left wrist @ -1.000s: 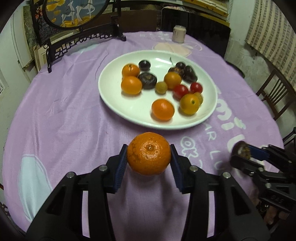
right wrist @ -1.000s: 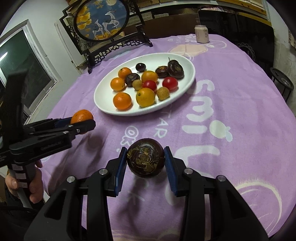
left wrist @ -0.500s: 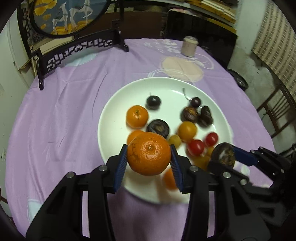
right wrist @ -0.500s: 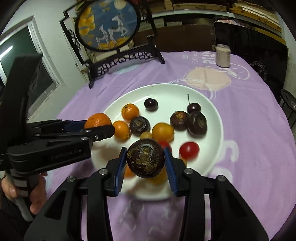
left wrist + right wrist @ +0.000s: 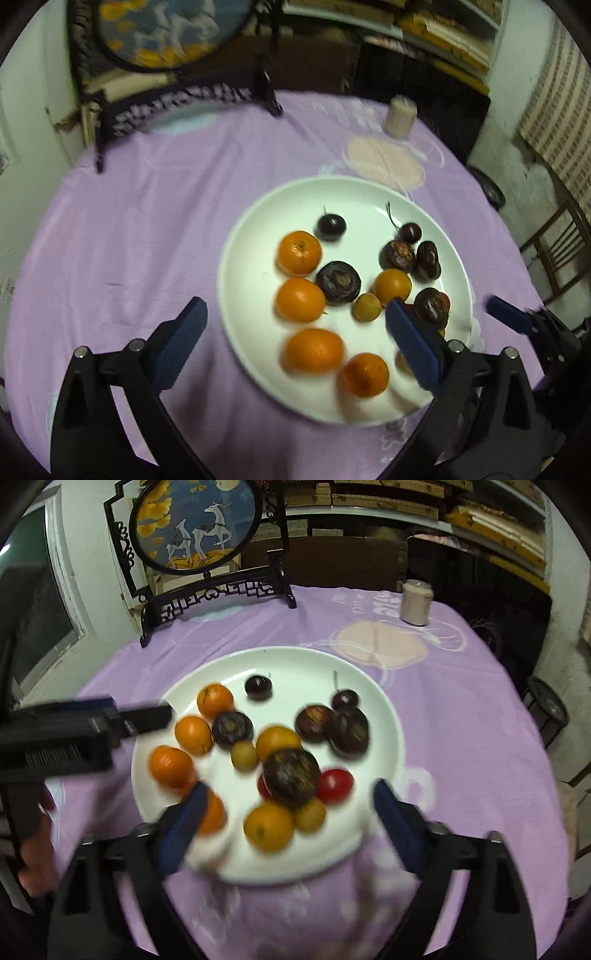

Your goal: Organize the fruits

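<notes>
Fruit all sits on the white plate (image 5: 384, 716); none lies on the purple cloth (image 5: 147, 236). Our left gripper (image 5: 295, 343) and right gripper (image 5: 286, 812) are opening over it, pads touching nothing. We judge gathering done, perhaps grouping left.

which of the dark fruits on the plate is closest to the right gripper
The large round dark-brown fruit, resting among the tomatoes and yellow fruits just ahead of the right gripper, whose jaws are opening. The other dark fruits lie farther back on the white plate.
</notes>
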